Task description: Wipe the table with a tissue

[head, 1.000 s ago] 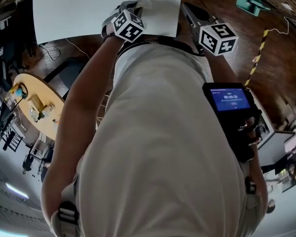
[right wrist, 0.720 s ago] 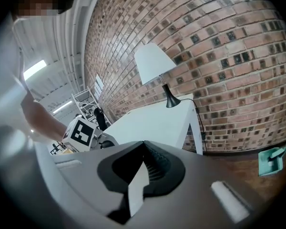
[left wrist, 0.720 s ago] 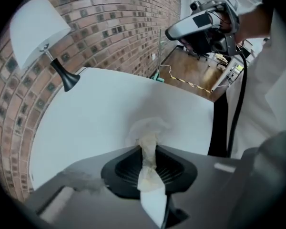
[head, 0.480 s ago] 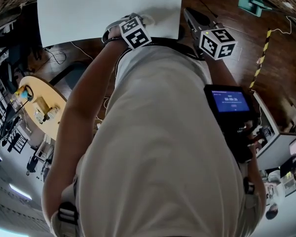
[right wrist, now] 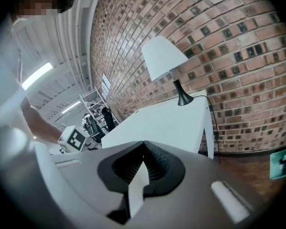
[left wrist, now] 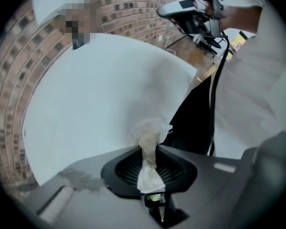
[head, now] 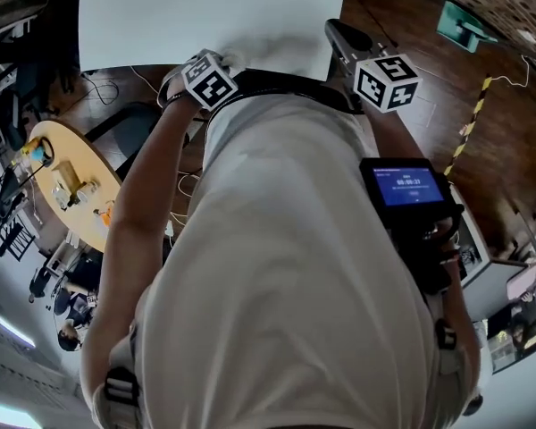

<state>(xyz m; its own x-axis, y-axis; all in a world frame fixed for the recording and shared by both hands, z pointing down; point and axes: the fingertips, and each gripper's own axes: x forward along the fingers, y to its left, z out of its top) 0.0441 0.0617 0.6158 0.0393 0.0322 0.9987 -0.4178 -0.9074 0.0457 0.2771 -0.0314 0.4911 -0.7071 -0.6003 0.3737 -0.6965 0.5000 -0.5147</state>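
Note:
A crumpled white tissue [left wrist: 148,144] is pinched in my left gripper [left wrist: 146,151], which points straight down and presses it onto the white table [left wrist: 95,94] close to the near edge. In the head view the left gripper's marker cube [head: 205,80] sits at that edge of the table [head: 205,12], hiding the jaws and the tissue. My right gripper [right wrist: 143,149] is held off the table's right side, jaws together with nothing between them. Its cube [head: 386,80] shows beside the table's corner.
A white lamp [right wrist: 162,56] stands at the table's far end against the brick wall. The person's torso fills the head view, with a blue-screened device [head: 402,186] on it. A round wooden table [head: 67,186] stands at the left. Yellow-black tape [head: 469,119] crosses the wooden floor.
My left gripper has slid to the left along the table's near edge with the tissue still in it. The right gripper has stayed about where it was.

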